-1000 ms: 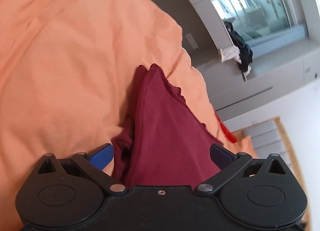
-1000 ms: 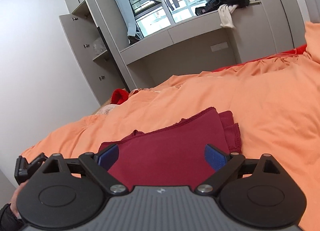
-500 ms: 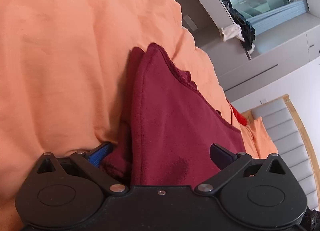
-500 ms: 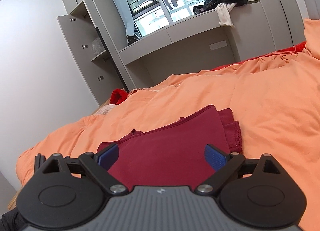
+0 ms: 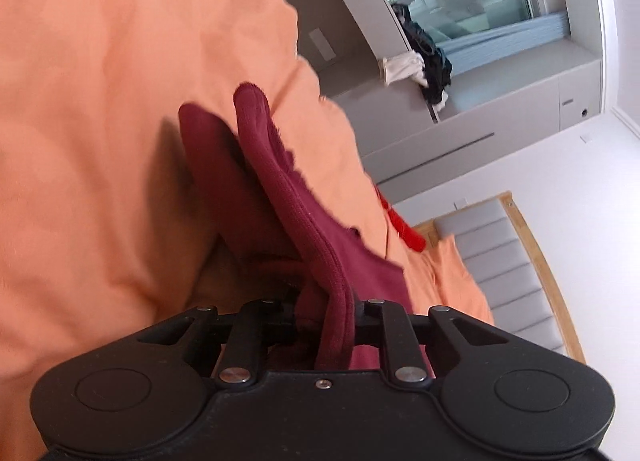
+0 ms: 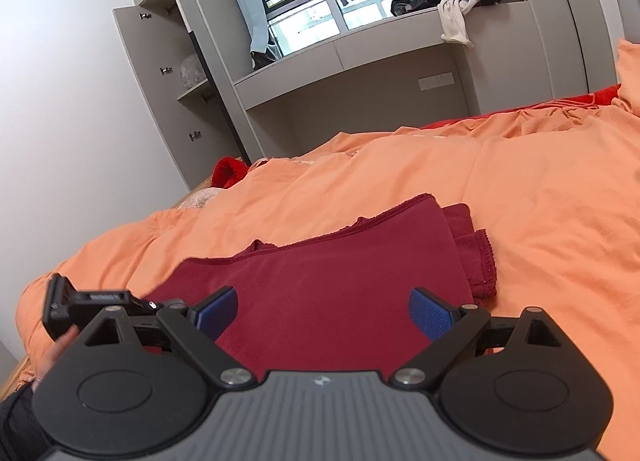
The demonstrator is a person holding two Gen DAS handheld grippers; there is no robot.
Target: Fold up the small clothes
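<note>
Here the left gripper [image 5: 326, 313], clenched on the maroon garment [image 5: 280, 197] (lower centre), may drag layers askew; the right gripper [image 6: 323, 311] waits released.

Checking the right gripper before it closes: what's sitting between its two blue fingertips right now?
In the right wrist view, the open right gripper has only the flat top layer of the maroon garment between its blue pads.

Left gripper [image 5: 326, 301] jaws have closed on the maroon garment [image 5: 280, 197]
</note>
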